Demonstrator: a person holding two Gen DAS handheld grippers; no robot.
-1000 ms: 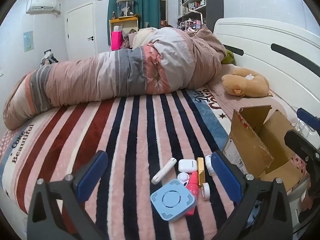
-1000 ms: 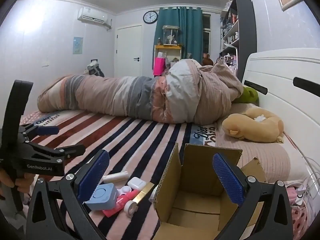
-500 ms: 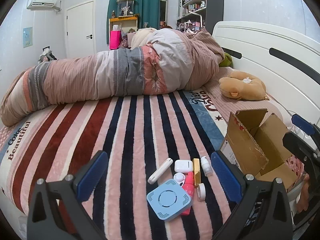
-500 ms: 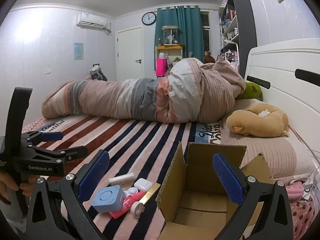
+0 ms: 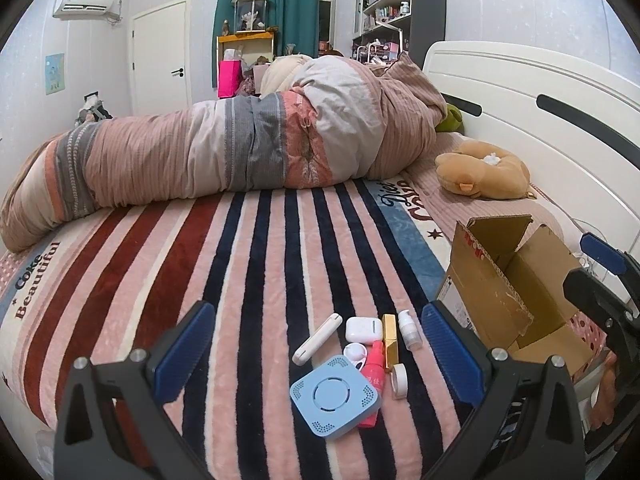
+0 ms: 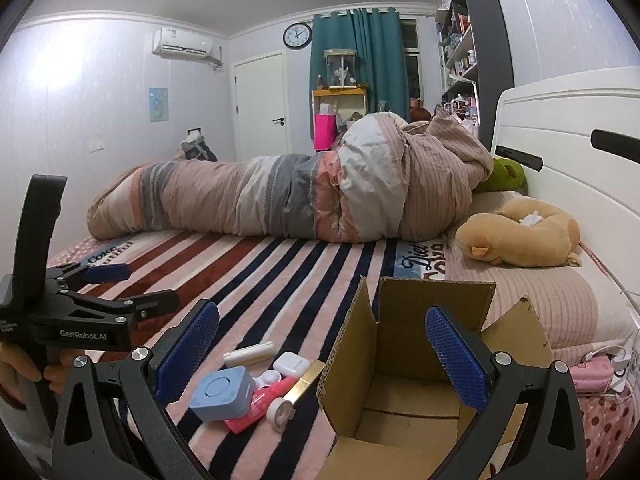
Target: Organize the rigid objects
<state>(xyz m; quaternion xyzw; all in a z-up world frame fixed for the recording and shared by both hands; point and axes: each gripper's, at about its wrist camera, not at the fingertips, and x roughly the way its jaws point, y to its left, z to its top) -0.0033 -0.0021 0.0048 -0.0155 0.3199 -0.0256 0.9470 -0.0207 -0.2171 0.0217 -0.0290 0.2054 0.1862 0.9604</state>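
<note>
A cluster of small items lies on the striped blanket (image 5: 260, 280): a blue square device (image 5: 334, 396) (image 6: 223, 394), a red bottle (image 5: 371, 384), a white earbud case (image 5: 363, 329) (image 6: 292, 362), a white stick-shaped case (image 5: 317, 339) (image 6: 249, 348), a gold tube (image 5: 389, 340), a small pump bottle (image 5: 409, 330) and a tape roll (image 5: 399, 380) (image 6: 280, 410). An open cardboard box (image 5: 508, 292) (image 6: 408, 364) stands to their right, with nothing visible inside it. My left gripper (image 5: 316, 354) hovers open above the cluster. My right gripper (image 6: 320, 354) is open over the box's left edge.
A rolled quilt (image 5: 224, 148) lies across the far side of the bed. A tan plush pillow (image 5: 484, 176) rests by the white headboard (image 5: 540, 120). A pink charger with cables (image 6: 592, 372) sits right of the box. A hand (image 6: 16, 368) holds the left gripper's handle.
Both cameras have drawn back and risen slightly, so the items and the box sit a little farther from the fingers. Nothing on the bed has moved.
</note>
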